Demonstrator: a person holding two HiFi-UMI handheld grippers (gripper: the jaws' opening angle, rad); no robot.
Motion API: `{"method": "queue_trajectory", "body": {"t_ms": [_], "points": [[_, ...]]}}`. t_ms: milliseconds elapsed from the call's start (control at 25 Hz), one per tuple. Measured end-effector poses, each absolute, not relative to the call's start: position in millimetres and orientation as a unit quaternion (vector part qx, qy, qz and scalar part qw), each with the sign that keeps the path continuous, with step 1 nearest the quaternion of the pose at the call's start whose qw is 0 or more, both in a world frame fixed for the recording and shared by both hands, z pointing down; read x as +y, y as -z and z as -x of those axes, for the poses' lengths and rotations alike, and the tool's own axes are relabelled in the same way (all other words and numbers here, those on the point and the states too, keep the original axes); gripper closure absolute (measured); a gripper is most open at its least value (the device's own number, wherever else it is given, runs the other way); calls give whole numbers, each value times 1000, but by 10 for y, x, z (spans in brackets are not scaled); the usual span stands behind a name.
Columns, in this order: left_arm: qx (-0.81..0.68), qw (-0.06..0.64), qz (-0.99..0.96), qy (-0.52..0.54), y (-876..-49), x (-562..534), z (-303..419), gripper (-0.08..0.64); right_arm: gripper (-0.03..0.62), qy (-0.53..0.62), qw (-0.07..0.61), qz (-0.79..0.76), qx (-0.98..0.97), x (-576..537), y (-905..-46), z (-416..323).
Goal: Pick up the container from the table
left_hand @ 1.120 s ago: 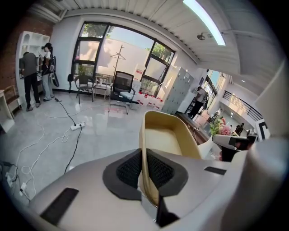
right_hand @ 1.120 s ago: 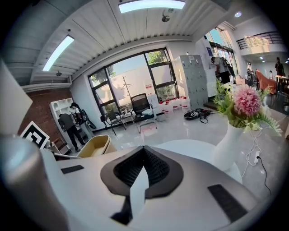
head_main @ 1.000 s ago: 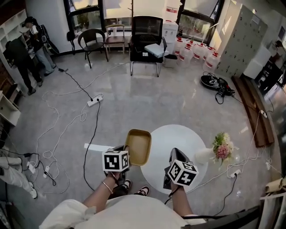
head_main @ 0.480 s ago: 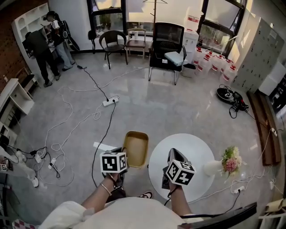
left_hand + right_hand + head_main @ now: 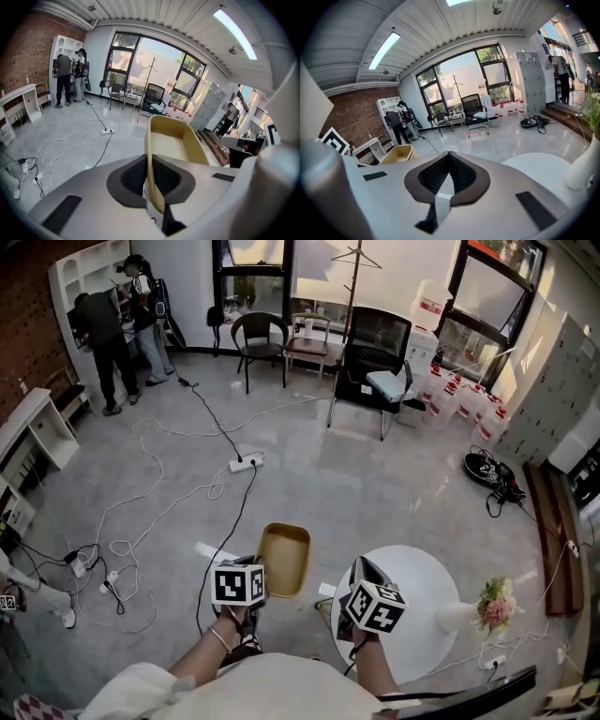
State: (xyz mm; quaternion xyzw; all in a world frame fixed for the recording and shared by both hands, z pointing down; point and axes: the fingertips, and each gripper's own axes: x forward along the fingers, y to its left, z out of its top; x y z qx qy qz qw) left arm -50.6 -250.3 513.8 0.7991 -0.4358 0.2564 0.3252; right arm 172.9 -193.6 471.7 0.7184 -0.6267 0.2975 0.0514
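The container (image 5: pixel 284 557) is a shallow, oblong yellow tub. My left gripper (image 5: pixel 262 570) is shut on its near rim and holds it in the air over the floor, left of the round white table (image 5: pixel 427 589). In the left gripper view the rim of the container (image 5: pixel 176 143) stands pinched between the black pads of the left gripper (image 5: pixel 149 159). My right gripper (image 5: pixel 362 570) hovers at the table's left edge, shut, with nothing in it. In the right gripper view the right gripper (image 5: pixel 449 155) has its pads together, and the container (image 5: pixel 396 153) shows at the left.
A white vase with pink flowers (image 5: pixel 492 604) stands at the table's right edge. Cables and a power strip (image 5: pixel 246 463) lie on the grey floor. A black office chair (image 5: pixel 377 357) and other chairs stand by the windows. Two people stand at far left by shelves (image 5: pixel 80 268).
Both grippers and the container have moved left, away from the table. The container, earlier beside the table's left edge, now hangs over bare floor. Both grips look unchanged.
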Motion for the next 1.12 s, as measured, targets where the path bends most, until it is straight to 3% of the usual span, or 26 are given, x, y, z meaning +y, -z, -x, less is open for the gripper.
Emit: {"method": "queue_trajectory", "body": {"t_ms": [1120], "points": [[-460,352,-786,-216,-5142,-3450,1759,528,568,-234,104,-692,-675,-3065,-4379,-287]]}}
